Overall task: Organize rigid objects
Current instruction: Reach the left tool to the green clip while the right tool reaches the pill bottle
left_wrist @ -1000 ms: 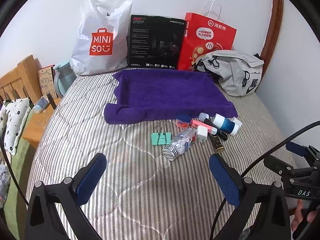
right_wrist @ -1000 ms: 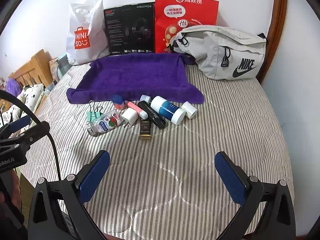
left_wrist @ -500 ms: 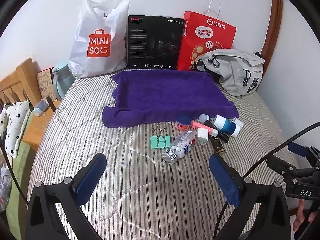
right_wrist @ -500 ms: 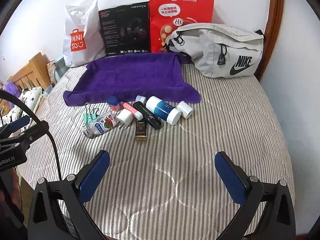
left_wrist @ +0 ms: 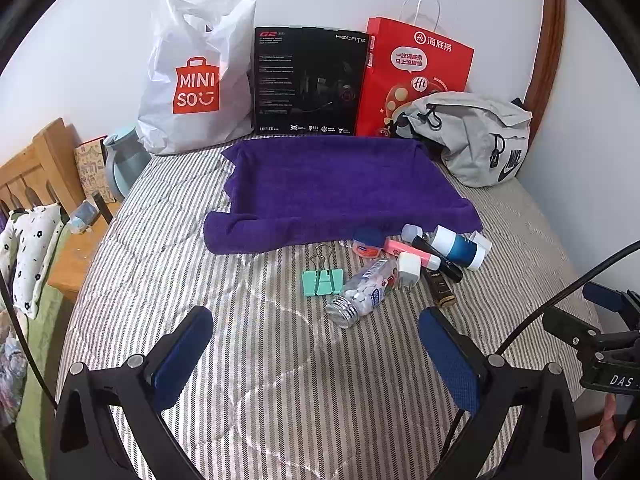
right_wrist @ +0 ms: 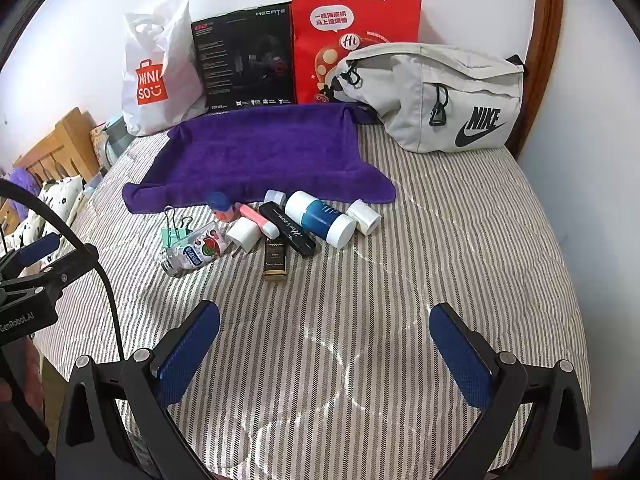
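Left gripper (left_wrist: 316, 344) and right gripper (right_wrist: 324, 340) spread wide above the striped bed (right_wrist: 440, 240), gripping nothing; small items clustered along the purple towel (right_wrist: 260, 148) edge. Mint binder clip (left_wrist: 322, 280) just beside the pill bottle (left_wrist: 364, 290).

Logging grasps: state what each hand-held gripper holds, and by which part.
Nothing. Left hand-held gripper and right hand-held gripper are open, empty above the bed.

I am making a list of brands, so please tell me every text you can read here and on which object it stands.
"MINISO": white plastic bag
"HECATE", "G2", "EDIFIER": black box; its small print is unreadable
"海底捞", "Hi": red paper bag
"NIKE": grey waist bag
"DAS": right gripper
"GenRobot.AI": left gripper
Bottle and tube labels: too small to read.
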